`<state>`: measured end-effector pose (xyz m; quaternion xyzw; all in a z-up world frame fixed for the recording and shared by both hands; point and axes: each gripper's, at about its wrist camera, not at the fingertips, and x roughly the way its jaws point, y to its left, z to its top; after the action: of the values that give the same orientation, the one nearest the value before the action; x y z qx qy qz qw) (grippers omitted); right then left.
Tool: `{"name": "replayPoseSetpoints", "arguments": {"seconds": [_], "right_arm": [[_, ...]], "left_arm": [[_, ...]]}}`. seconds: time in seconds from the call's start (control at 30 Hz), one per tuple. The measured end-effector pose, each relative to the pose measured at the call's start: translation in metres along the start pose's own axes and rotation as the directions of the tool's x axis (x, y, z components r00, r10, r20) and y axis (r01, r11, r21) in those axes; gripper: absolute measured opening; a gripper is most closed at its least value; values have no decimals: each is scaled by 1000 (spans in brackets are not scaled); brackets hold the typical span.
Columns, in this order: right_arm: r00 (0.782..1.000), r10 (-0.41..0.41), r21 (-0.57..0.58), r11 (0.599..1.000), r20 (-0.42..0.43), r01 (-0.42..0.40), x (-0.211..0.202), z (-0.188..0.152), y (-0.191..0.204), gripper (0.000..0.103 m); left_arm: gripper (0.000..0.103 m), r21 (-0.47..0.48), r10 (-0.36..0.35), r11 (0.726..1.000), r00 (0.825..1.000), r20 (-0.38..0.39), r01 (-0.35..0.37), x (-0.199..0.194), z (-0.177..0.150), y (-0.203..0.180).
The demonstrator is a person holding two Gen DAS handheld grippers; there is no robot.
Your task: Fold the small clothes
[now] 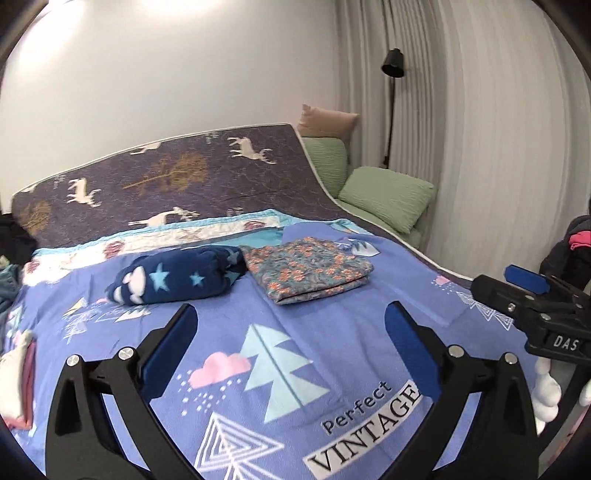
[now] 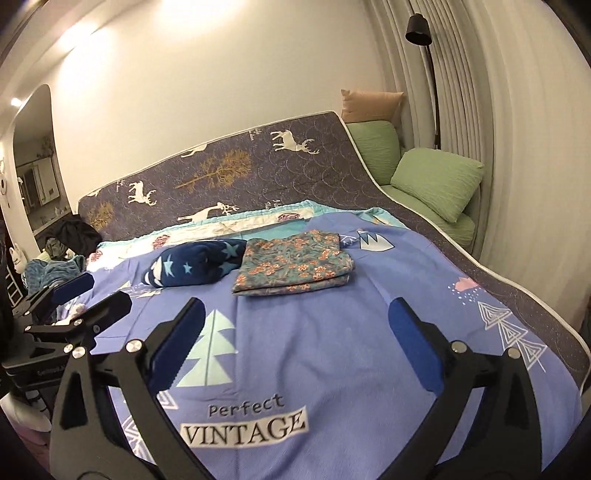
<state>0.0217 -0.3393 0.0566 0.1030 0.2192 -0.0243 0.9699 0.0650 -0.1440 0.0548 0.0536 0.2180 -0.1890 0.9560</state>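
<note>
A folded floral cloth [image 1: 308,269] [image 2: 293,262] lies flat on the blue patterned bedspread [image 1: 295,350] [image 2: 314,332]. Beside it on the left lies a folded navy fleece garment with stars [image 1: 177,275] [image 2: 195,266]. My left gripper [image 1: 290,325] is open and empty, held above the bedspread in front of both items. My right gripper [image 2: 297,325] is open and empty, also short of the floral cloth. The right gripper shows at the right edge of the left wrist view [image 1: 532,295]; the left gripper shows at the left edge of the right wrist view [image 2: 85,295].
A dark deer-print mattress [image 1: 166,177] [image 2: 229,173] leans against the wall behind. Green pillows [image 1: 384,195] [image 2: 436,184] and a floor lamp [image 1: 393,62] [image 2: 419,27] stand at the right. Loose clothes [image 2: 62,243] pile at the far left.
</note>
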Motion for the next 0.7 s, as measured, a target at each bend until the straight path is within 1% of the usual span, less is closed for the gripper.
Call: {"name": "replayPoseSetpoints", "arguments": {"seconds": [0.03, 0.17, 0.23, 0.3, 0.37, 0.43, 0.53, 0.7], "right_arm": [[1000, 2, 6, 1000, 1, -2, -5, -1, 0, 101], [1000, 4, -6, 1000, 2, -4, -18, -8, 4, 101], [1000, -8, -38, 999, -8, 7, -21, -15, 7, 101], [1000, -15, -42, 999, -25, 14, -22, -22, 6, 101], [999, -2, -23, 1000, -40, 2, -25, -31, 3, 101], [999, -4, -10, 1000, -44, 3, -28, -37, 0, 101], [998, -39, 3, 999, -47, 39, -29, -43, -7, 101], [997, -52, 54, 997, -60, 56, -30, -47, -19, 101]], "left_arm": [[101, 0, 10, 1000, 1000, 2, -10, -5, -2, -1], [101, -10, 6, 1000, 1000, -3, -6, -20, -10, -5], [101, -21, 29, 999, 999, -20, -30, -26, -16, -8], [101, -22, 42, 999, 999, -30, -43, -31, -21, -11], [101, -22, 40, 999, 999, -33, -40, -36, -25, -13], [101, -32, 51, 998, 997, -49, -53, -40, -31, -14], [101, -42, 87, 995, 993, -80, -90, -40, -38, -15], [101, -35, 89, 995, 992, -92, -92, -42, -43, -21]]}}
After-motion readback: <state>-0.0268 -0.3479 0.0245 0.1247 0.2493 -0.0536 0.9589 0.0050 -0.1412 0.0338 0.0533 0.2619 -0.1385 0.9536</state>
